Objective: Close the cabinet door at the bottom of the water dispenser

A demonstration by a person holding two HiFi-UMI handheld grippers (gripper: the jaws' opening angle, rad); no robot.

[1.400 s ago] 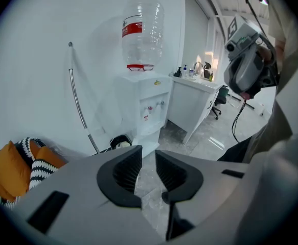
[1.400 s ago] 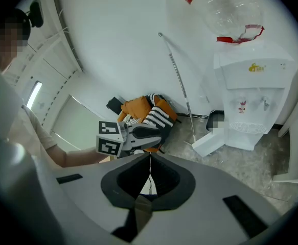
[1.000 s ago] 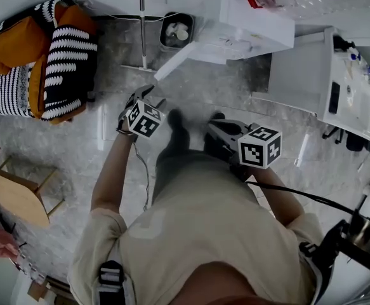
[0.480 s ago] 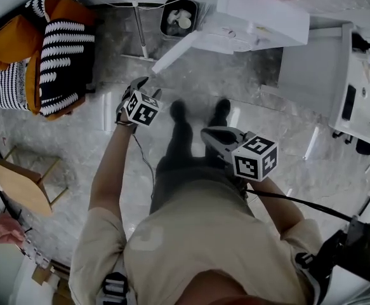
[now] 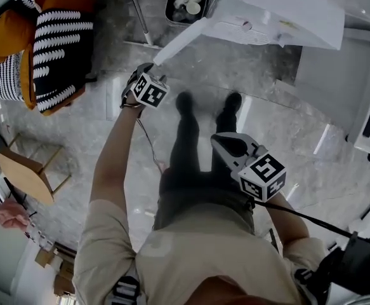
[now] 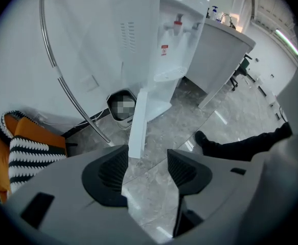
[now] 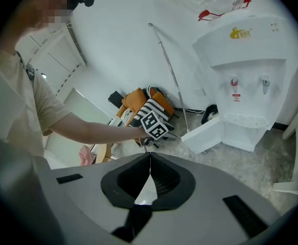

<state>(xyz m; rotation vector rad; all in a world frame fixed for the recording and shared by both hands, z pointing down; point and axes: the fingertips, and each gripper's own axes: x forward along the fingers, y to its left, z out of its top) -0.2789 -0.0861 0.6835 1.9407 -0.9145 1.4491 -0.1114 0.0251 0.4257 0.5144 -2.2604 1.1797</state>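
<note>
The white water dispenser (image 5: 280, 11) stands at the top right of the head view. Its bottom cabinet door (image 5: 181, 40) is swung open toward the left. My left gripper (image 5: 148, 70) hangs just short of the door's free edge, pointing steeply down, jaws open with nothing between them. In the left gripper view the door edge (image 6: 137, 124) stands upright just beyond the open left gripper (image 6: 147, 152), and the dispenser (image 6: 159, 45) rises behind it. My right gripper (image 5: 218, 138) is held back over the person's legs, shut and empty. The right gripper view shows the right gripper (image 7: 150, 154), the dispenser (image 7: 246, 86) and the open door (image 7: 202, 136).
A small bin (image 5: 188, 4) sits beside the dispenser, behind the open door. A metal pole (image 5: 137, 11) leans against the wall. Orange and striped cushions (image 5: 51, 43) lie at the left, with a wooden stool (image 5: 23, 176) lower left. A white counter (image 5: 337, 81) stands at the right. The floor is grey marble.
Both grippers have sunk lower. The left gripper has moved up the picture toward the door's free edge. The right gripper has drifted down and right. Jaws unchanged.
</note>
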